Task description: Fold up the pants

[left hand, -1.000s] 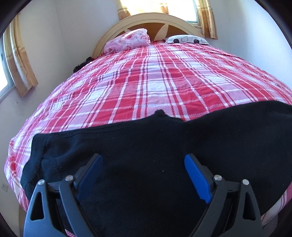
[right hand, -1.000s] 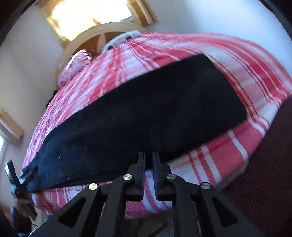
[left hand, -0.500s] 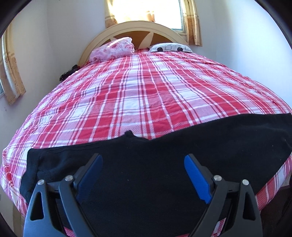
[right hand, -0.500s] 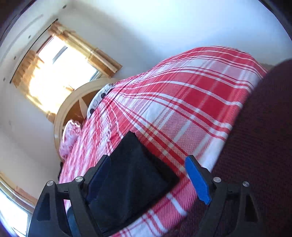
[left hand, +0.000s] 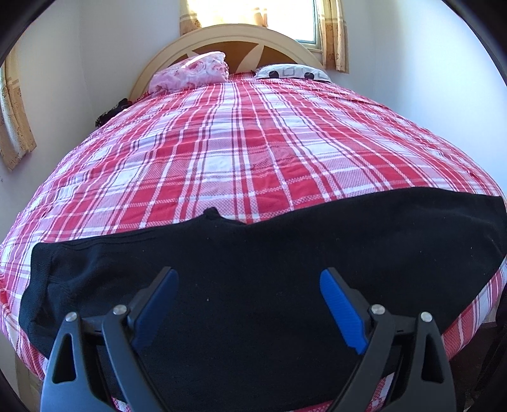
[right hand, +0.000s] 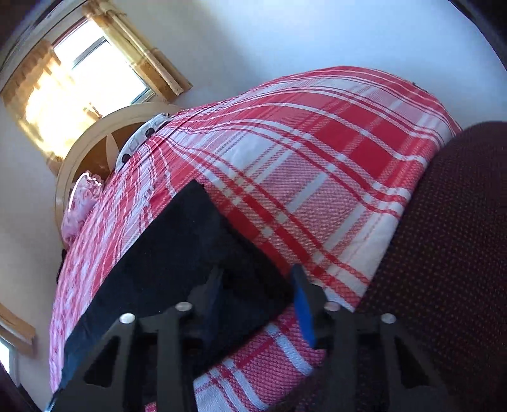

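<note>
Across the lower half of the left wrist view, the black pants (left hand: 253, 263) lie flat along the near edge of the bed, spread from the lower left of the frame to the right edge, on a red and white plaid bedspread (left hand: 240, 152). A small peak of dark cloth rises from the pants' far edge near the frame's centre. The left gripper (left hand: 247, 304) hangs over the pants at the bottom of the frame with its blue-padded jaws spread wide; whether they touch the cloth cannot be told, but they pinch nothing. At the top of that view stand a curved wooden headboard (left hand: 228, 35), a pink pillow (left hand: 193, 71) to its left and a white patterned pillow (left hand: 291, 71) to its right, with a curtained window (left hand: 253, 12) above. In the right wrist view the scene is tilted: the pants (right hand: 177, 253) run from the frame's centre down to the lower left, and their square end lies at the bottom centre. The right gripper (right hand: 256, 294) sits over that end, its jaws closing with the corner of the pants between them, the pads not yet pressed on the cloth. Dark red dotted fabric (right hand: 443, 253) fills the right side of this frame.
</note>
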